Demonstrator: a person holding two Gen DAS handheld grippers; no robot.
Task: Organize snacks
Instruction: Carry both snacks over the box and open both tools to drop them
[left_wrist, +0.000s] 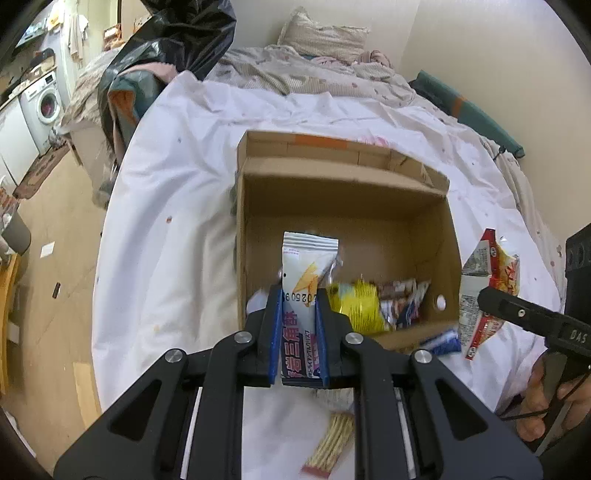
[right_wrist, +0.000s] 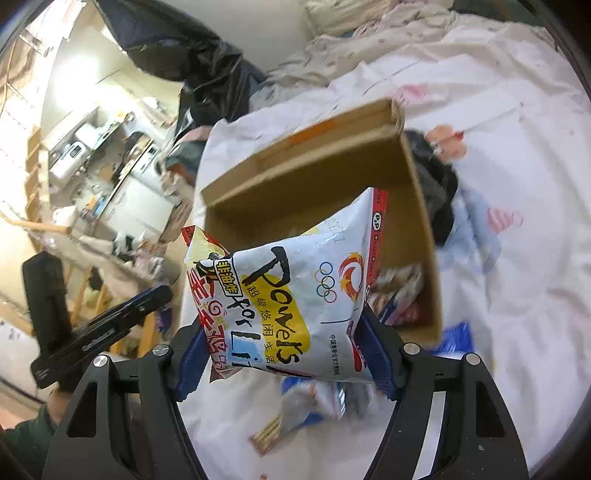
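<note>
Left gripper (left_wrist: 298, 332) clamped on slim white snack packet (left_wrist: 308, 266), held over near edge of cardboard box (left_wrist: 347, 192). Right gripper (right_wrist: 286, 354) pinches puffy chip bag (right_wrist: 295, 295), jaws wide, beside box. Snack packets (left_wrist: 384, 306) inside box; white sheet (left_wrist: 177, 184) beneath.

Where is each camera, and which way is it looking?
Left wrist: sits on the left gripper, looking along its fingers and down into the box on the bed; the gripper clamps a white packet, and the person's right hand shows at the right edge.
Right wrist: sits on the right gripper, looking at the box from the side; it clamps a chip bag, and the left gripper shows at left.
Shared: box, chip bag, white sheet.
</note>
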